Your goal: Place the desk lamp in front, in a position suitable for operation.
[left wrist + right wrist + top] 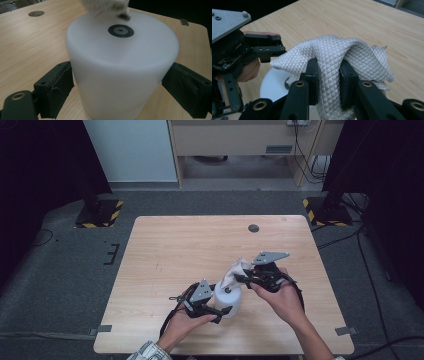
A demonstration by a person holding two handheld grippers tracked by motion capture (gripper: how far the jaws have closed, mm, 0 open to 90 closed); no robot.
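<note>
- Cloth, white and quilted [342,57], sits pinched tight in my right tool [329,82], held just above the white plastic cylinder's [120,72] top.
- My left tool [120,82] clamps the cylinder's sides, near the counter's [165,250] near edge, right of centre.
- Advice to myself: keep the cylinder steady and upright, draw the cloth straight up, no sideways tug.

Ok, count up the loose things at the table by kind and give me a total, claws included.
White plastic cylinder container: 1
Off-white quilted cloth: 1
Black two-jaw claws, left claw and right claw: 2
Total: 4
</note>
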